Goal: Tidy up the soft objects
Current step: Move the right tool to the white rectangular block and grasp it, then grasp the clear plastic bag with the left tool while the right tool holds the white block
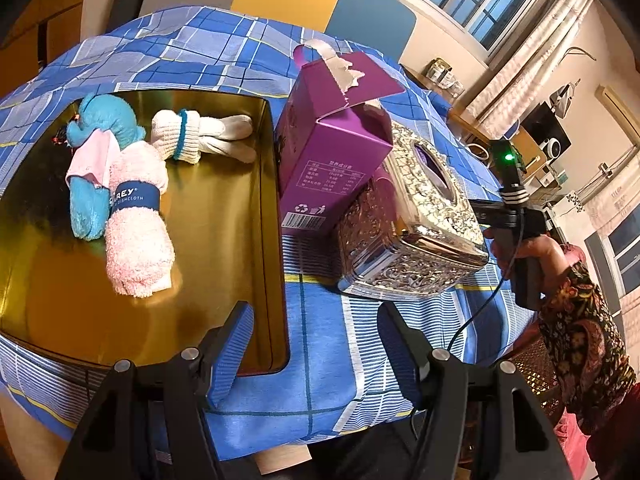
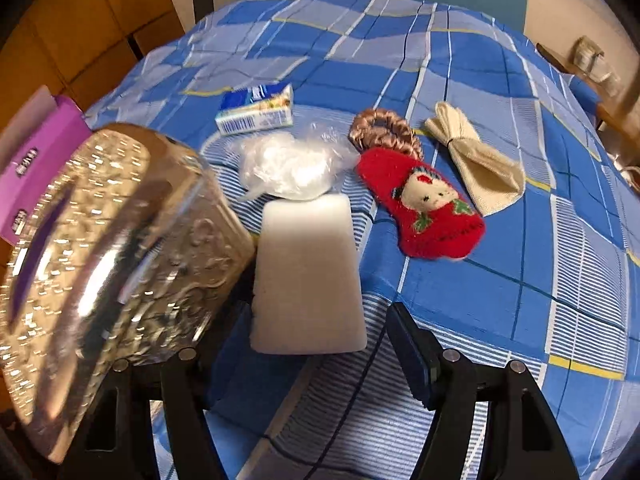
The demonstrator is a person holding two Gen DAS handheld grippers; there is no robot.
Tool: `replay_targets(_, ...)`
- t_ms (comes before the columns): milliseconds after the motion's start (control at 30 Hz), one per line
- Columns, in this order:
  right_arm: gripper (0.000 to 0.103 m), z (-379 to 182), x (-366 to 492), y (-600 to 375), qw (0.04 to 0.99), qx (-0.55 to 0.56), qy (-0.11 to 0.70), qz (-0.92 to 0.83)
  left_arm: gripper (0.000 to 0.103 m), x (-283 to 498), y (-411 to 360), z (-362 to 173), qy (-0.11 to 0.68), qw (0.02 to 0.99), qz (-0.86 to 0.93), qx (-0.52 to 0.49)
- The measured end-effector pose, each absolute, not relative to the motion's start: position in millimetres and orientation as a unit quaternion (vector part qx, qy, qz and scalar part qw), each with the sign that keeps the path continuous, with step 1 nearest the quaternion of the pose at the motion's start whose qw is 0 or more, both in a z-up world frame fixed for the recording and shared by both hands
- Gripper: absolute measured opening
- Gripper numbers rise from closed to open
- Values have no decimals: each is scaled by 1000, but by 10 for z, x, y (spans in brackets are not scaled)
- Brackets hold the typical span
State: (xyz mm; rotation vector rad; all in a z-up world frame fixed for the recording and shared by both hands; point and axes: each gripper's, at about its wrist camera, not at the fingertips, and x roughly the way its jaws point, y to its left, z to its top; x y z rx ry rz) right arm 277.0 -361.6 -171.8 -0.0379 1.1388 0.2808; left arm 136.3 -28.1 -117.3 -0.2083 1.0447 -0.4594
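1. Black jaws with blue ribbed pads frame the bottom of each wrist view; the left gripper [image 1: 316, 350] is seen spread wide with nothing between its pads, above the near corner of the gold tin tray [image 1: 224, 216] and the checked cloth.
2. Likewise the right gripper [image 2: 320, 354] is seen parted, and a white foam block [image 2: 308, 276] lies on the cloth ahead of the gap between its pads; no pad is seen to press on it.
3. Only by the left wrist view is the tray's inside shown: a pink terry dishcloth [image 1: 136, 220] rolled in a dark blue paper band, a turquoise fuzzy cloth [image 1: 102, 136] beside it with a pale pink piece over it, and a white knitted glove [image 1: 200, 136] with a teal cuff stripe.
4. Beside the tray's right wall a purple carton [image 1: 324, 152] with an open flap is shown, leaning against an embossed silver tissue box [image 1: 412, 220].
5. The person's right hand [image 1: 536, 248], with a floral sleeve behind it, is seen only there, around a black handle.
6. Only by the right wrist view are the loose soft things shown on the blue plaid tablecloth [image 2: 500, 280]: a crumpled clear plastic bag [image 2: 288, 164] touching the block's far end, a red knitted sock [image 2: 424, 208] with a face motif, a brown satin scrunchie [image 2: 384, 128] at its far end, and a cream cloth [image 2: 476, 164] tied at the middle.
7. A small blue and white packet [image 2: 256, 110] lies farther back.
8. The silver box is blurred at that view's left.
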Motion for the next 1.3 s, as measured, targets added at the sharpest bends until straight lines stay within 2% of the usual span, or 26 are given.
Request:
replay_targets(133, 69, -1776, 2803, -3648, 831, -3, 537, 146, 65, 1363, -350, -1126, 492, 837, -220, -93)
replay_targets(200, 56, -1829, 2794, -3615, 826, -3, 542, 155, 65, 1375, -415, -1087, 492, 836, -227, -89)
replay_targets(300, 53, -1795, 2726, -3567, 831, -17, 535, 151, 65, 1398, -529, -989, 488, 836, -237, -78)
replay_targets(667, 54, -1680, 2325, -4263, 844, 56, 530, 67, 65, 1674, -1152, -396, 458, 843, -281, -23)
replay_targets(767, 58, -1763, 2314, -4321, 839, 51, 538, 55, 65, 1866, -1424, -270, 471, 834, -286, 1)
replay_targets(800, 64, -1779, 2325, -4330, 838, 48, 541, 46, 65, 1967, -1526, -234, 481, 827, -291, 1)
replay_targets(900, 69, -1769, 2351, -4317, 843, 46, 535, 37, 65, 2187, -1813, -120, 484, 825, -290, 30)
replay_targets(967, 70, -1755, 2358, -4290, 846, 40, 531, 35, 65, 2295, -1974, -58, 485, 825, -287, 46)
replay_targets(1033, 69, -1761, 2389, -4265, 848, 36, 529, 31, 65, 2476, -2202, -29, 496, 818, -283, 70)
replay_targets(1100, 57, -1800, 2399, -4272, 841, 43, 539, 31, 65, 2631, -2416, -67, 510, 808, -280, 97)
replay_targets(1300, 56, -1801, 2359, -4345, 836, 75, 542, 26, 65, 3088, -2903, -516, 603, 745, -269, 99)
